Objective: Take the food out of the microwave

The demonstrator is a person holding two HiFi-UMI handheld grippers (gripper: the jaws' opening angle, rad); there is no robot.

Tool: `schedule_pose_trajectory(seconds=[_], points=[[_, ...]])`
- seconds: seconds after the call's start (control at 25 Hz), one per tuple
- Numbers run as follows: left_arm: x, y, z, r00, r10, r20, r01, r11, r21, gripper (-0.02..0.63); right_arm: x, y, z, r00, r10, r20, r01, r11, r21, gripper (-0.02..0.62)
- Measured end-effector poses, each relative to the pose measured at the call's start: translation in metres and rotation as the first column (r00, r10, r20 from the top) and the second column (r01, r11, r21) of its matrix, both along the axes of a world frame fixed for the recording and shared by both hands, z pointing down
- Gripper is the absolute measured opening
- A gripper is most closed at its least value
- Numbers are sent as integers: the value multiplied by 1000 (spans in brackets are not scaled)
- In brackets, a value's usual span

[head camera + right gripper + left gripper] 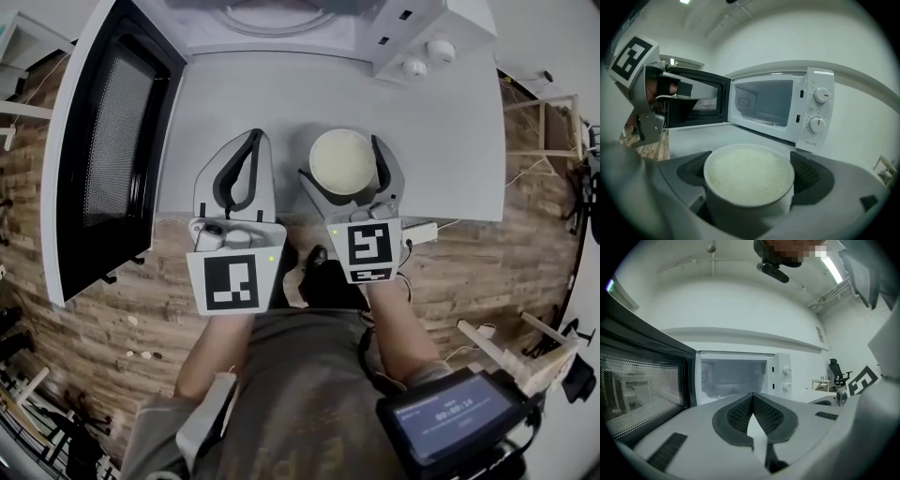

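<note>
A white bowl (343, 161) full of pale white food sits between the jaws of my right gripper (343, 156), which is shut on it over the grey table (450, 141), in front of the microwave (281, 23). In the right gripper view the bowl (748, 180) fills the space between the two dark pads (810, 172). The microwave cavity (764, 104) stands open and looks empty. My left gripper (253, 139) is just left of the bowl, shut on nothing, its fingertips meeting (752, 398). It faces the empty cavity (733, 376).
The microwave door (112, 141) swings wide open to the left, out over the table edge. Two knobs (820, 110) sit on the right of the microwave front. A white plug block with a cable (422, 232) lies at the table's near edge. Wood floor (487, 272) is below.
</note>
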State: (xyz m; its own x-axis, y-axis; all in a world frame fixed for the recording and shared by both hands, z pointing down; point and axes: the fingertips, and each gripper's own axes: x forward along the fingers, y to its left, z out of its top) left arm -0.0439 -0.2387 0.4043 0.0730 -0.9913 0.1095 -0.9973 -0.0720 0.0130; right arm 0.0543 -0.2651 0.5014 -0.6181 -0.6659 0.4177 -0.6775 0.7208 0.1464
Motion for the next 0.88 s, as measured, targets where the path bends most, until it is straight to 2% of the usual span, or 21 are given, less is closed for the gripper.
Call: schedule_pose_trajectory(seconds=[0.2, 0.64, 0.76, 0.88], points=[[-3, 1, 0, 1000, -8, 7, 8, 1000, 8, 6, -1, 2, 10, 999, -16, -32, 17, 1000, 7, 526], [-2, 7, -8, 1000, -27, 10, 27, 1000, -2, 6, 5, 11, 4, 998, -61, -20, 61, 998, -14, 526], [1, 10, -19, 999, -38, 12, 38, 999, 4, 6, 15, 16, -12, 998, -59, -5, 59, 998, -17, 526], [7, 18, -35, 999, -40, 14, 40, 999, 7, 6, 26, 19, -57, 998, -40, 54, 39, 999, 21, 526]])
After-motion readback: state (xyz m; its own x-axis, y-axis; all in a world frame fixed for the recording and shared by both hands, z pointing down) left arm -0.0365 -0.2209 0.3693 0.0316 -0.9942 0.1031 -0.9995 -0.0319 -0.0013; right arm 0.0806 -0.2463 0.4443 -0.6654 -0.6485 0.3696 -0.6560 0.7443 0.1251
